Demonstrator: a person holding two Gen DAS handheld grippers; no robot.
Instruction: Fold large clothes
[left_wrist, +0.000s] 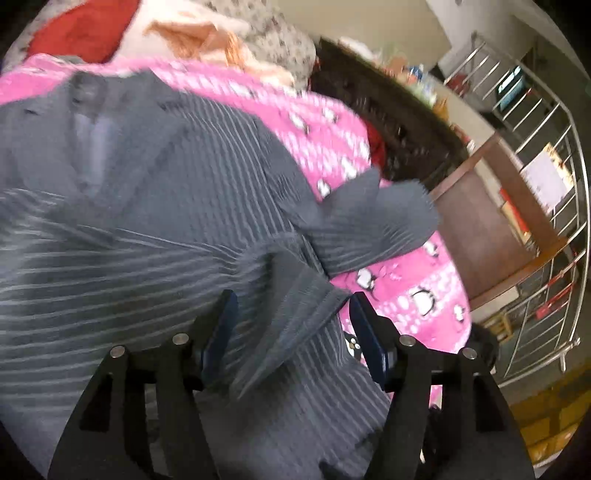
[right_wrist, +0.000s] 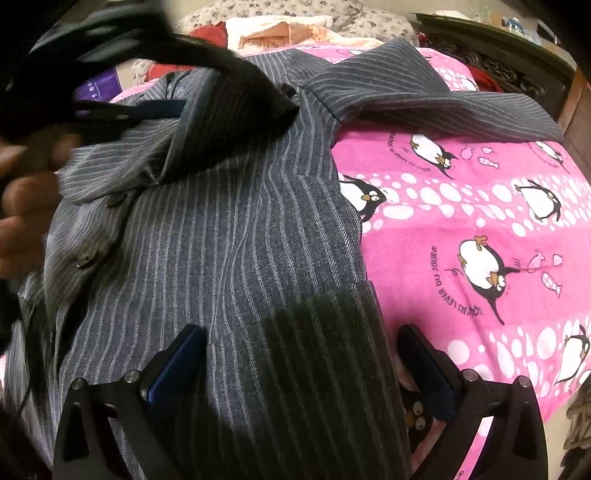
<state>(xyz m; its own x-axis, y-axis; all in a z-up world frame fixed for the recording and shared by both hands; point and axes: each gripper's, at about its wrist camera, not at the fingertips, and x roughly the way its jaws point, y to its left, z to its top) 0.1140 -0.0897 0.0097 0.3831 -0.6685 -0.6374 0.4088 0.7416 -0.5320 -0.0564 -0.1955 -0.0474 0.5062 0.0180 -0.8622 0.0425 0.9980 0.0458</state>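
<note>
A grey pinstriped jacket (left_wrist: 147, 206) lies spread on a pink penguin blanket (left_wrist: 406, 295). In the left wrist view my left gripper (left_wrist: 293, 317) hovers over it, open, with a raised fold of the cloth (left_wrist: 291, 295) loose between the fingers. A folded sleeve (left_wrist: 369, 221) lies just beyond. In the right wrist view my right gripper (right_wrist: 303, 343) stands open and wide over the jacket (right_wrist: 229, 240) near its right edge, gripping nothing. At the upper left a person's hand (right_wrist: 22, 206) holds the blurred left tool, one blue pad (right_wrist: 162, 107) over the lapel.
The blanket (right_wrist: 461, 221) covers the bed to the right of the jacket. Red and peach clothes (right_wrist: 280, 33) are piled at the far end. A dark carved headboard (left_wrist: 388, 122), a brown wooden board (left_wrist: 476, 229) and a metal railing (left_wrist: 546, 155) stand beyond the bed.
</note>
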